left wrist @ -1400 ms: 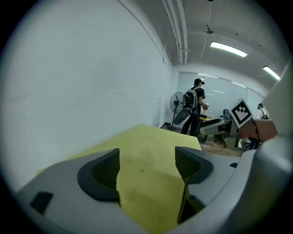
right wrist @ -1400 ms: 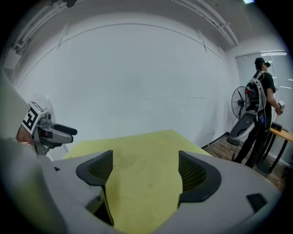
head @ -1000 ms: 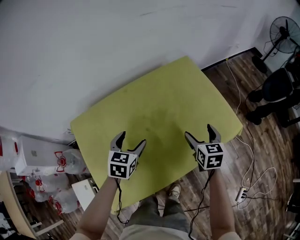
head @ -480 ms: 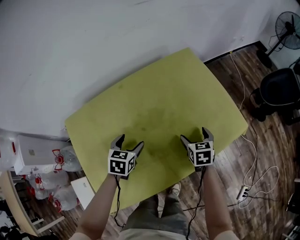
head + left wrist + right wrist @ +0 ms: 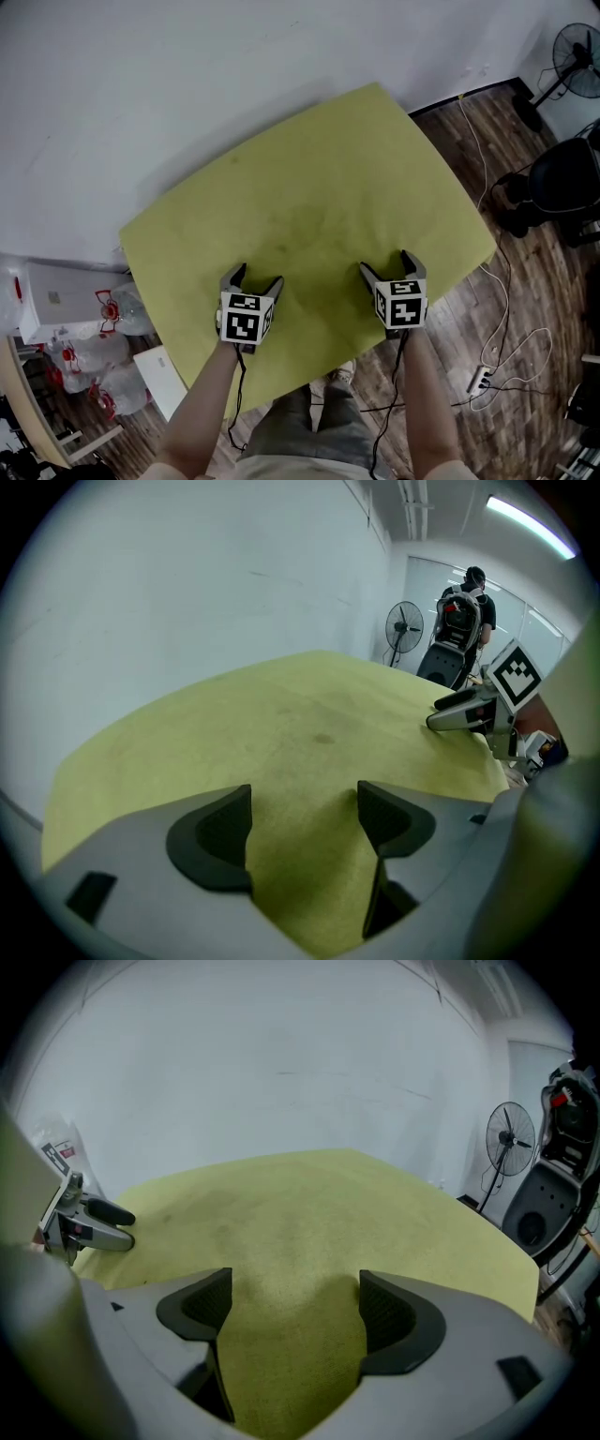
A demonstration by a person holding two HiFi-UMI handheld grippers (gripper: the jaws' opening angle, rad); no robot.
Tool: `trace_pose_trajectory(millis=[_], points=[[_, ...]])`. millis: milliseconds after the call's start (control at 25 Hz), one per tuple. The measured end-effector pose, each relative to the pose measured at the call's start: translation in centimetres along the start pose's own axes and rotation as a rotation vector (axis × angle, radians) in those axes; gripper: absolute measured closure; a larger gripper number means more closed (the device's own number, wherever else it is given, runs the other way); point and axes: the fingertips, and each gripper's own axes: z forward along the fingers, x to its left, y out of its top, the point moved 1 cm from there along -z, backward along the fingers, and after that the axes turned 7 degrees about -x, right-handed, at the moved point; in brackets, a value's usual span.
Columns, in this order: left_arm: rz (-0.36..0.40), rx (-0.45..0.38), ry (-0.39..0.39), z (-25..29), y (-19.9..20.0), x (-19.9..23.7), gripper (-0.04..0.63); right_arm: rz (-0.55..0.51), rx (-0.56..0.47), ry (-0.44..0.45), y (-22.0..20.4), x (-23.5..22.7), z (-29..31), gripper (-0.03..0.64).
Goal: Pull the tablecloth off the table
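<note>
Two bare forearms reach forward from the person standing at the near edge, one shoe (image 5: 340,377) showing on the wooden floor (image 5: 525,309) below. Each hand carries a claw topped by a cube with black-and-white markers. The left claw (image 5: 254,278) sits low over the near left part of the yellow-green tablecloth (image 5: 319,187). Its jaws stand wide apart, with only cloth lying between them (image 5: 305,808). The right claw (image 5: 388,265) sits level with it, well apart, near the cloth's right edge. Its jaws also stand wide apart, with cloth between them and nothing gripped (image 5: 295,1293). Whether the jaw tips press on the cloth cannot be told.

The tablecloth is spread flat over the tabletop and hides it entirely, with a faint darker mark near the middle. To the left, on the floor, are wrapped packs of water bottles (image 5: 89,370). To the right lie white cables and a power strip (image 5: 478,378). Beyond the cloth's far edge rises a plain white wall (image 5: 187,75). At the far right stand a dark seat (image 5: 562,183) and a pedestal fan (image 5: 577,70).
</note>
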Motion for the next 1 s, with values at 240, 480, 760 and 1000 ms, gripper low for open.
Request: trace_pose_trajectory(millis=[240, 480, 760, 1000], points=[[-0.021, -0.041, 0.028, -0.6, -0.1, -0.6, 0.336, -0.012, -0.013, 0.006, -0.4, 1.6, -1.0, 0.346], [0.069, -0.077, 0.064, -1.2, -1.7, -3.1, 0.525, -0.098, -0.005, 0.028, -1.4, 4.2, -2.1, 0.553], [0.074, -0.064, 0.021, -3.5, -4.2, -4.6, 0.575, -0.037, 0.037, 0.125, -4.4, 6.7, -5.3, 0.58], [-0.102, -0.138, -0.039, -7.9, -5.0, -4.6, 0.575, 0.164, 0.064, 0.251, -7.7, 10.1, -9.8, 0.581]])
